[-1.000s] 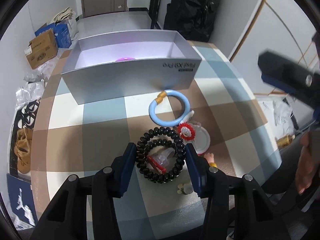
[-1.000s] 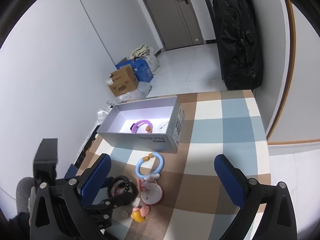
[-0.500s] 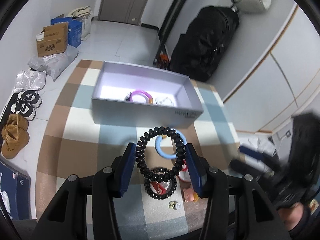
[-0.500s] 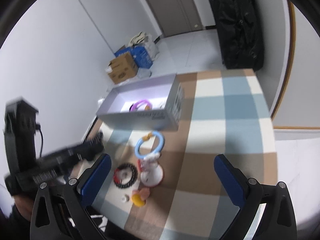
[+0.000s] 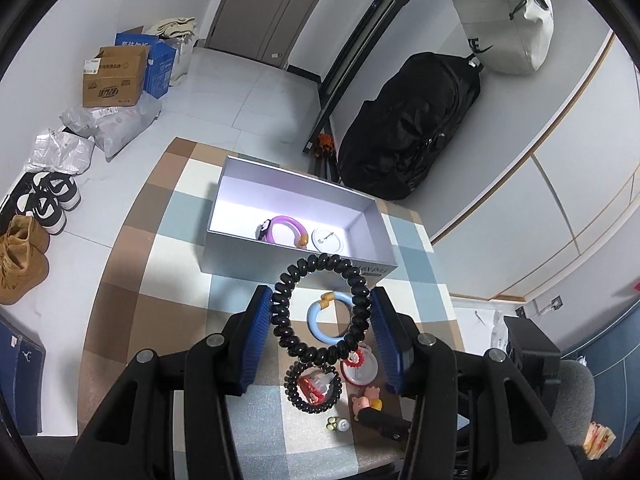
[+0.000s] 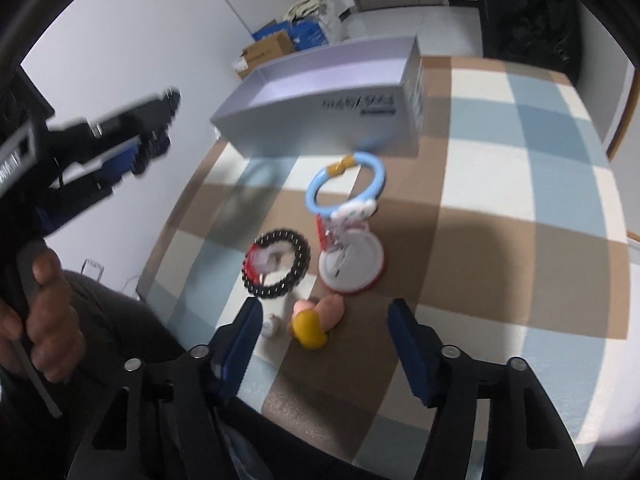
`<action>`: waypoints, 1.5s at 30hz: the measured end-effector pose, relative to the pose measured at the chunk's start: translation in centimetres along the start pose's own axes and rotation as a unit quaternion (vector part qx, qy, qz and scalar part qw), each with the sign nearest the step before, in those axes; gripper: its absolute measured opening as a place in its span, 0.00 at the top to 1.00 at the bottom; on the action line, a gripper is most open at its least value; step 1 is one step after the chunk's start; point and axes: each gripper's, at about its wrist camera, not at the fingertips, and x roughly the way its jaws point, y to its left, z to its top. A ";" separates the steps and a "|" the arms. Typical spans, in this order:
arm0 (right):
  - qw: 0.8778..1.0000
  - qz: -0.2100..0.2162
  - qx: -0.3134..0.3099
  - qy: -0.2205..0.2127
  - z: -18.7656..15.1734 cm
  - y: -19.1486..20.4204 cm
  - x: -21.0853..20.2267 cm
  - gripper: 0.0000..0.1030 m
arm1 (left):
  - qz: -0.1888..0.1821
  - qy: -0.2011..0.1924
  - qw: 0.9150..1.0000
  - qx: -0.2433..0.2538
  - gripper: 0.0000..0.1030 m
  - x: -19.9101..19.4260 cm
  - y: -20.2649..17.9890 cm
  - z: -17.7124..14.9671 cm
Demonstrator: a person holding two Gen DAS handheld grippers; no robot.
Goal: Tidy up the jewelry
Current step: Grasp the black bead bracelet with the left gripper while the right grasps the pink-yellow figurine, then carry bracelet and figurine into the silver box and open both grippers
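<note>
My left gripper (image 5: 320, 296) is shut on a black coil hair tie (image 5: 280, 312) and holds it in the air in front of the grey open box (image 5: 224, 256). A purple bracelet (image 5: 286, 222) and a white badge (image 5: 329, 240) lie in the box. On the checked table, the right wrist view shows a blue ring bracelet (image 6: 346, 188), a second black coil (image 6: 278, 264) and a red-rimmed badge (image 6: 354, 264). My right gripper (image 6: 324, 312) hangs low over a small yellow and pink figure (image 6: 314, 322). Its jaws are closing, and the figure lies between them untouched.
A tiny white piece (image 6: 270, 325) lies next to the left finger of the right gripper. A person's hand (image 6: 48, 312) holds the left gripper at the left of the right wrist view. Beyond the table are cardboard boxes (image 5: 114, 78), shoes (image 5: 44, 204) and a black bag (image 5: 404, 128).
The left gripper has lifted the black coil off the table and risen. The right gripper has dropped toward the small figure, and its jaws have narrowed.
</note>
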 end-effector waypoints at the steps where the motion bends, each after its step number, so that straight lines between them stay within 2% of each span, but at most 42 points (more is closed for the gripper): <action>1: 1.000 -0.005 -0.005 -0.005 0.0 0.2 0.0 0.42 | -0.001 -0.001 1.000 -0.001 0.57 -0.1 0.1 0.1; 4: 1.000 0.000 -0.005 -0.001 0.1 0.3 0.3 0.51 | -0.002 0.000 1.000 -0.004 0.57 0.0 0.2 0.2; 6: 1.000 -0.017 -0.016 0.001 0.2 0.8 0.5 0.68 | -0.002 0.000 1.000 -0.004 0.57 -0.1 0.3 0.2; 8: 1.000 -0.018 -0.023 0.005 0.2 1.0 0.7 0.73 | -0.001 0.001 1.000 -0.006 0.57 -0.1 0.4 0.2; 13: 0.998 -0.035 -0.043 0.000 0.2 1.7 0.5 0.73 | 0.001 0.001 1.000 -0.012 0.57 -0.1 0.6 0.3; 26: 0.997 0.001 -0.007 -0.072 2.6 1.0 -3.5 0.73 | 0.012 0.000 1.000 0.002 0.57 0.1 0.0 0.3; 33: 0.993 0.026 0.006 -0.115 5.1 1.1 -5.5 0.73 | 0.021 0.002 1.000 0.004 0.57 0.7 -0.3 1.1; 45: 0.988 0.047 0.022 -0.144 11.0 0.5 -6.6 0.73 | 0.034 0.005 0.999 0.006 0.57 2.1 -0.5 4.8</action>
